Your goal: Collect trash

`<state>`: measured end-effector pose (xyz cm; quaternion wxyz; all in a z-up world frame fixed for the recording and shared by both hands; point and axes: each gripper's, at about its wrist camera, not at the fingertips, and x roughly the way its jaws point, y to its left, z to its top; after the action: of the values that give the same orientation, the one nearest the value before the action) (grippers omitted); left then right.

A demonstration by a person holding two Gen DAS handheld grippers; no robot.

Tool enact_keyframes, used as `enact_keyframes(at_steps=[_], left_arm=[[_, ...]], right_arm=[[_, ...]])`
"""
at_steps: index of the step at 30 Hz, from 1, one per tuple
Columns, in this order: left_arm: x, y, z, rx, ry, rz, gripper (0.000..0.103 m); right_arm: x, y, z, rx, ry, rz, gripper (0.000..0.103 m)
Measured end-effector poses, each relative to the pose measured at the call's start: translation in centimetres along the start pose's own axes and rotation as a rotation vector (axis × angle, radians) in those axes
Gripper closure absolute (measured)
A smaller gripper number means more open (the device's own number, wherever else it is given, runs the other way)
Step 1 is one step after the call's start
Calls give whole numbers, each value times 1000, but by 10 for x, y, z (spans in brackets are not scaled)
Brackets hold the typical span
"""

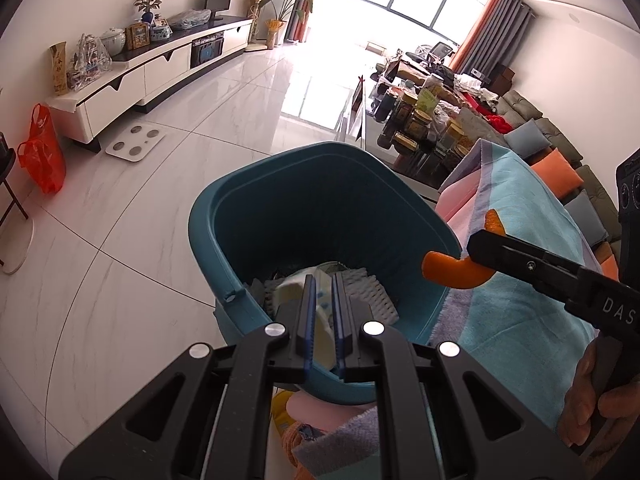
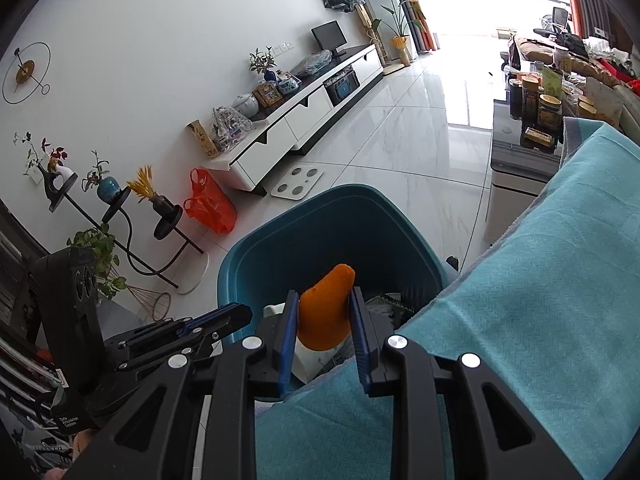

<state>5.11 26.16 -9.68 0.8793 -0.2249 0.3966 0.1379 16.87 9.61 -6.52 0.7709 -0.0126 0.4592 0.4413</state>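
A teal bin [image 1: 256, 208] stands tilted beside a towel-covered surface, with white foam netting [image 1: 372, 292] and paper scraps at its bottom. My left gripper [image 1: 322, 280] reaches over the bin's near rim and is shut on that wall; the right wrist view shows the left gripper [image 2: 244, 314] at the bin [image 2: 280, 248] rim. My right gripper [image 2: 324, 296] is shut on a curved piece of orange peel [image 2: 326, 312]. From the left wrist view the right gripper [image 1: 476, 248] holds the orange peel [image 1: 452, 274] above the bin's right rim.
A teal and pink towel [image 1: 520, 280] covers the surface at right. Behind it a low table [image 1: 416, 120] is crowded with jars. On the tiled floor lie a white scale [image 1: 136, 142] and a red plastic bag [image 1: 42, 152] by the TV cabinet [image 1: 160, 68]. A plant stand [image 2: 120, 208] stands at left.
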Motion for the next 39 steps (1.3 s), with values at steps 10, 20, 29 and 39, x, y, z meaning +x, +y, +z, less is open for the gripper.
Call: enact_keyframes(at_steps=[10, 20, 29, 39], left_arm=[[5, 6, 1, -15, -3, 1, 80], [-34, -2, -7, 38, -134, -20, 27], [-88, -42, -32, 132, -288, -101, 5], [-119, -105, -64, 219, -395, -134, 5]], right_arm=[[-1, 2, 6, -4, -21, -15, 74], [-36, -6, -8, -6, -85, -8, 59], [-116, -21, -50, -14, -258, -94, 24], [-199, -34, -116, -42, -467, -317, 7]])
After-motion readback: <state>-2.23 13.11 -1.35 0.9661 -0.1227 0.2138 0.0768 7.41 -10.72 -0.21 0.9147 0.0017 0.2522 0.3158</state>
